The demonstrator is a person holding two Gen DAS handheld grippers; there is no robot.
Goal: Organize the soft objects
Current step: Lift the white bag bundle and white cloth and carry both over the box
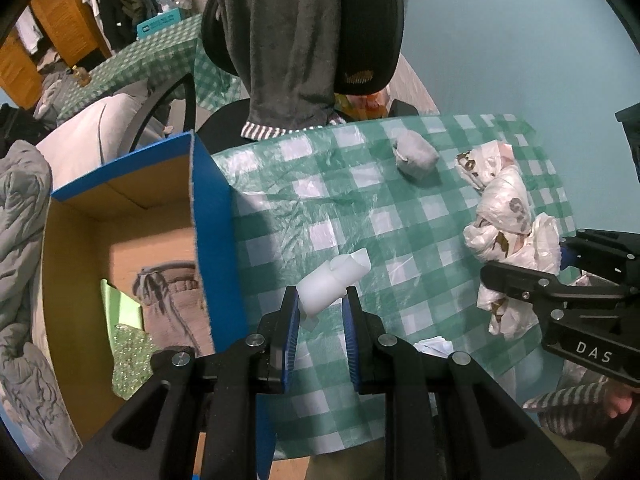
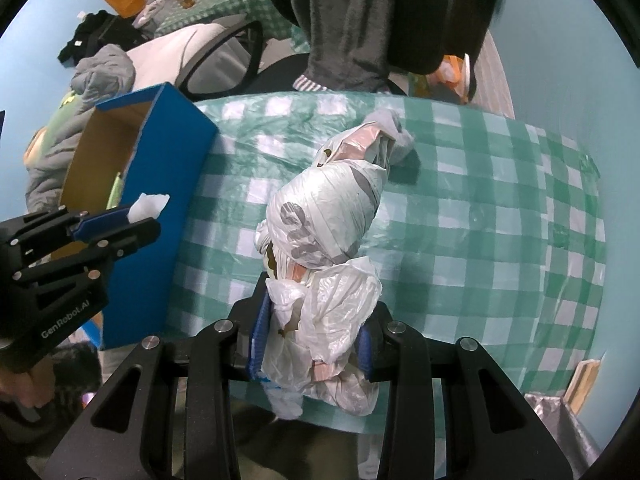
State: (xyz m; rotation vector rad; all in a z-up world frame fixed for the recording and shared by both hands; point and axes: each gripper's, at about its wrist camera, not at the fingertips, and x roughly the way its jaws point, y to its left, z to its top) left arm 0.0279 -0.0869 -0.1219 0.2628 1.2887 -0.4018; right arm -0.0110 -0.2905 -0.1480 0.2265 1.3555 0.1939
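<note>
My left gripper (image 1: 322, 296) is shut on a small white soft roll (image 1: 334, 278), held above the green checked tablecloth (image 1: 380, 216) just right of the blue cardboard box (image 1: 212, 220). My right gripper (image 2: 316, 320) is shut on a bundle of white printed plastic bags (image 2: 324, 216), which hangs lifted over the cloth. The left gripper (image 2: 140, 216) with the white roll (image 2: 150, 204) shows against the box wall (image 2: 160, 200) in the right wrist view. A rolled grey sock (image 1: 414, 158) lies at the table's far side. The box holds a grey garment (image 1: 176, 304) and a green glittery item (image 1: 128, 344).
An office chair with a grey fleece garment (image 1: 292, 40) draped over it stands behind the table. Grey quilted clothing (image 1: 20, 220) is piled left of the box. A small crumpled white scrap (image 1: 434, 347) lies near the table's front edge. A striped sleeve (image 1: 576, 404) shows at the lower right.
</note>
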